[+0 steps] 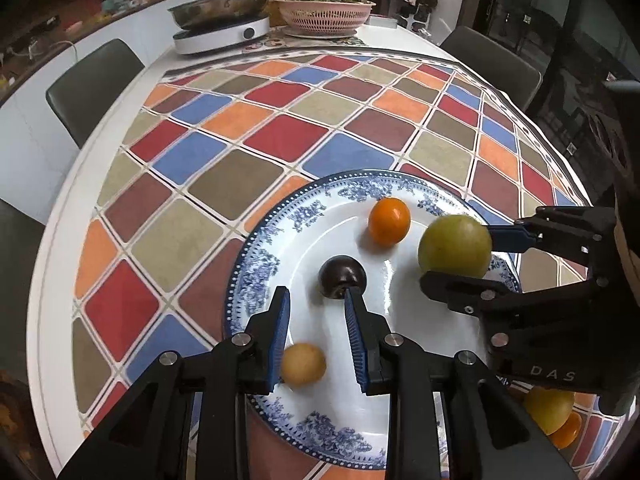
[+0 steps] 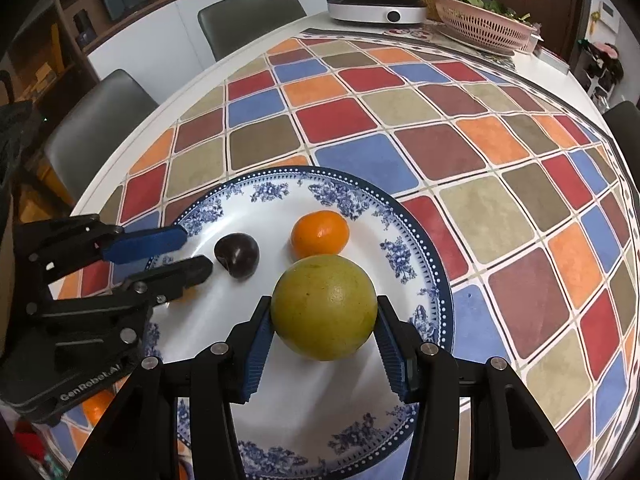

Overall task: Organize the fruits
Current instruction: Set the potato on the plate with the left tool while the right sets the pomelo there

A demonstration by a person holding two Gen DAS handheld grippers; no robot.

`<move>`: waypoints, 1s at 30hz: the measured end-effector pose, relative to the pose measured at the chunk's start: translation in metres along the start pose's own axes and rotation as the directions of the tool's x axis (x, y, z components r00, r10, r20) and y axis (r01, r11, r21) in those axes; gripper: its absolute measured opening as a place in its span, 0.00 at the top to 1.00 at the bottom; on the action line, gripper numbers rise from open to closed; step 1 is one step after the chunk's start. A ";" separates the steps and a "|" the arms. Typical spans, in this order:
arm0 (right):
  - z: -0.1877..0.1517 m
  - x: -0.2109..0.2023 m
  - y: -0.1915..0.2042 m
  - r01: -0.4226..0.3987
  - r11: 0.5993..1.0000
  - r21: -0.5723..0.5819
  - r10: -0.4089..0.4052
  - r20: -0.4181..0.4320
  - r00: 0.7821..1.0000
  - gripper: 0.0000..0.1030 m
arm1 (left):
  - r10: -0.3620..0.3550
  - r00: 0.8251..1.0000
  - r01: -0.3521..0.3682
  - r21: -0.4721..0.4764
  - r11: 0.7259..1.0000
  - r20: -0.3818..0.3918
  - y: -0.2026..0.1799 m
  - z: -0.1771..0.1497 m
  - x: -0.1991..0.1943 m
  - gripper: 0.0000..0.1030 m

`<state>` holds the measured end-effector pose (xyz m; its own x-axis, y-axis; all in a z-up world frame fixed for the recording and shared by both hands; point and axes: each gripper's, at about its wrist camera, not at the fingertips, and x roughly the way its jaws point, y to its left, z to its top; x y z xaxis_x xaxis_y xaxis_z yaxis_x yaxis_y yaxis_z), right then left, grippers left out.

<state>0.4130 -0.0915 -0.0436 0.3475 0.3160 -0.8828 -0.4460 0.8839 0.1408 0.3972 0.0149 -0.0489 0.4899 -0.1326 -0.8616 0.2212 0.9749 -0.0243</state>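
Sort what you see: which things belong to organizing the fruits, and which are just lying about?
Job: plate, green fruit in the right gripper, orange, plum, yellow fruit, open left gripper.

Lying about: cooker, pan, pink basket, chairs.

Bare plate (image 2: 304, 404) centre between dark plum (image 2: 237, 255) and tangerine (image 2: 320, 237); checkered cloth (image 2: 400, 128) beyond
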 end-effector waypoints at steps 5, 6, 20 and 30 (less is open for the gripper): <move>-0.001 -0.016 0.000 -0.001 1.000 0.007 0.001 0.048 0.999 0.49 | 0.027 0.999 -0.027 -0.001 1.000 0.028 -0.001 -0.002 -0.017 0.69; -0.001 -0.021 0.000 0.001 1.000 0.009 -0.002 0.058 0.998 0.48 | 0.026 0.999 -0.026 -0.001 1.000 0.038 -0.002 -0.003 -0.022 0.69; -0.028 -0.104 0.018 0.028 0.999 0.033 -0.035 0.209 0.977 0.40 | 0.038 0.976 -0.039 0.001 0.999 0.214 -0.023 -0.031 -0.111 0.60; -0.075 -0.158 0.034 0.091 0.994 0.053 -0.103 0.320 0.942 0.40 | 0.050 0.946 -0.057 0.011 0.998 0.321 -0.047 -0.071 -0.167 0.42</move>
<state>0.2813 -0.1368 0.0673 0.6370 0.3171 -0.7026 -0.3687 0.9258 0.0835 0.2454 0.0041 0.0603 0.7449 -0.1339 -0.6535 0.2026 0.9788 0.0304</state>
